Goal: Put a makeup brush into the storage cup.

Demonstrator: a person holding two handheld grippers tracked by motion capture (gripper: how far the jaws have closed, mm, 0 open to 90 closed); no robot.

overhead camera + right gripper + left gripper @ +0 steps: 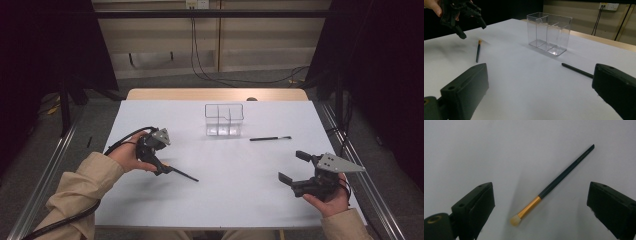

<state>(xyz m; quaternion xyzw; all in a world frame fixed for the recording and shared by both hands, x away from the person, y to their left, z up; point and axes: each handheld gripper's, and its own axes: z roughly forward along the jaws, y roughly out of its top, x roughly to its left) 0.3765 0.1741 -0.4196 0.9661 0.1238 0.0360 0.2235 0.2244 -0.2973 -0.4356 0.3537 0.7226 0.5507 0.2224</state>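
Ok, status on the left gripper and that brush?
Left gripper open, hovering over the makeup brush, which lies flat on the table. Right gripper open, empty. Nothing in the way; clear organizer stands apart.

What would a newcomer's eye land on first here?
Probably the clear box with dividers, standing empty toward the table's far middle. Next, the left gripper poised with open jaws over a gold-banded brush lying flat, and a second dark brush lying right of the box.
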